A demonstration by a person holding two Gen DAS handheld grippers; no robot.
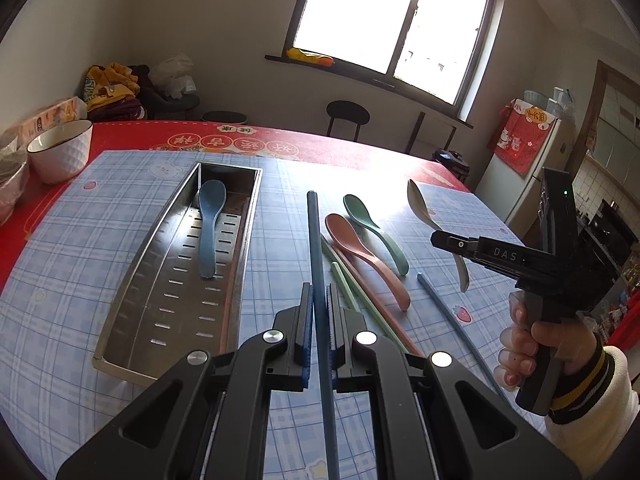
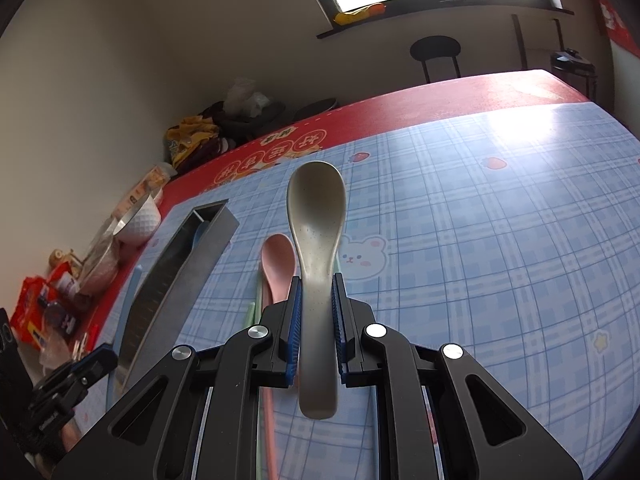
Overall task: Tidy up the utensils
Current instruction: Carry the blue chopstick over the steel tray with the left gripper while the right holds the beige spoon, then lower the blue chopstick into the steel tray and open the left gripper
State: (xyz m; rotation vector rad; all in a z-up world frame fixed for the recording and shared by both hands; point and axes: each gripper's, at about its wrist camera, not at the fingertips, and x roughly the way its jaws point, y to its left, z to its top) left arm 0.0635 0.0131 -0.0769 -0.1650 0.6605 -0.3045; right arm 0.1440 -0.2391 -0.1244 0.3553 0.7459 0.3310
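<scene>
Left gripper (image 1: pixel 320 308): black linkage arms, round silver screws, blue ribbed pads; right gripper (image 2: pixel 316 300) alike; lower right, bare hand (image 1: pixel 532 344), white sleeve, yellow-black striped cuff.

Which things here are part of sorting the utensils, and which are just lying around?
Part of the job:
metal tray
blue spoon in the tray
dark blue chopstick in the left claw
beige spoon in the right claw
pink spoon
green spoon

Lying about:
white bowl
tissue box
</scene>
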